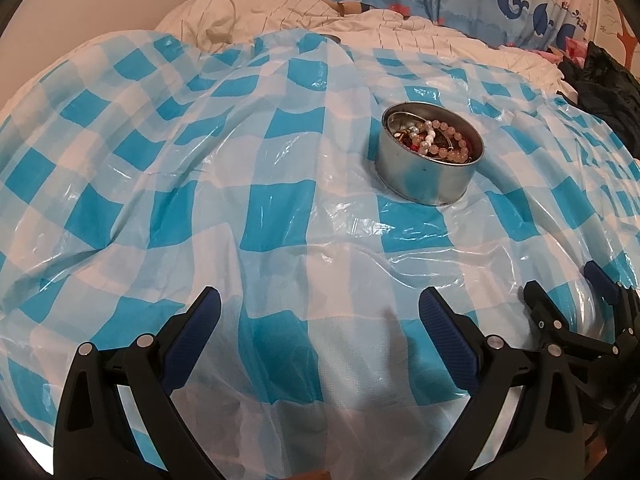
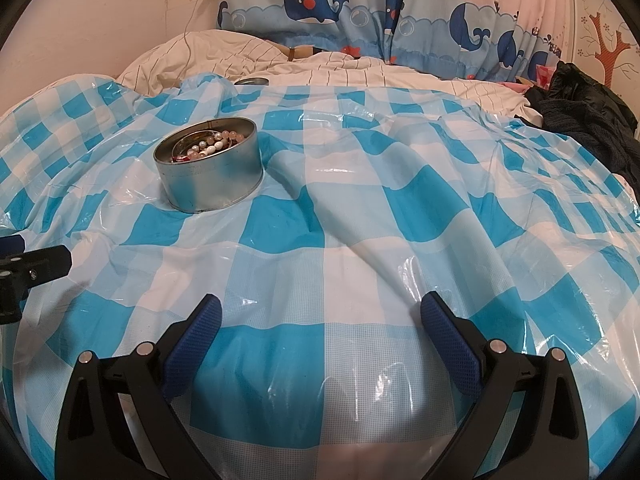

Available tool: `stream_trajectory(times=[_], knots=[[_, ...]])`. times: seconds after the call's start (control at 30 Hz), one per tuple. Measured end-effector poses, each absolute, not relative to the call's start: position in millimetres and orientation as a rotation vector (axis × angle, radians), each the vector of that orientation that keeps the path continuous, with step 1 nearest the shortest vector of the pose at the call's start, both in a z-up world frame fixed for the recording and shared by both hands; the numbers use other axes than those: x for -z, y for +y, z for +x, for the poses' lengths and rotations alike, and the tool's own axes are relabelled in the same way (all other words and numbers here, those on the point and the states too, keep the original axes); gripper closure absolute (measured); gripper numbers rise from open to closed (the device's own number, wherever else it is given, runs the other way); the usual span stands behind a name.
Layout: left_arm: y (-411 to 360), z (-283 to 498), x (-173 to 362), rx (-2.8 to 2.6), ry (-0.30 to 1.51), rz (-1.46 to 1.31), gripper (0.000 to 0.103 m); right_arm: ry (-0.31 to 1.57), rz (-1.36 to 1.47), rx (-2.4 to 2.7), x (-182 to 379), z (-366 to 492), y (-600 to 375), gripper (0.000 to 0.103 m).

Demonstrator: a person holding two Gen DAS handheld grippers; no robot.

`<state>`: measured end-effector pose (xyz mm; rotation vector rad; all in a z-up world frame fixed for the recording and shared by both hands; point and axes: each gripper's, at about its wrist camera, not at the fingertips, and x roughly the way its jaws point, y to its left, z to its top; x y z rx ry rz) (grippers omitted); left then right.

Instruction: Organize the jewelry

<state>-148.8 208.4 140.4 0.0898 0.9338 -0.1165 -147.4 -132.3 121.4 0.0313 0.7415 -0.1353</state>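
Tin: tin [image 1: 428, 160] is sitting on the checked sheet [image 1: 280, 216], holding beads [image 1: 436, 138] heaped inside, none lying outside it.
Left gripper: left gripper [image 1: 320, 312] is hovering with jaws spread wide, gripping nothing; tin is lying far and slightly right of it.
Right gripper: right gripper [image 2: 320, 314] is also gaping empty; tin [image 2: 210, 164] is lying far and left of it.
Nearer: both are looking about equally placed; I am judging the left slightly better lined up.
Axis: tin is round, so no long axis is mattering; rim is facing up.
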Motion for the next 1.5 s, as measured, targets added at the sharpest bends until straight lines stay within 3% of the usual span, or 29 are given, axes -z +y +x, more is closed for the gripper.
stream_trajectory(times=[1.5], knots=[[199.4,-147.0,-128.8,0.124,0.977,0.096,0.008,0.743,0.03,0.136,-121.4,-146.8,-131.6,0.007]])
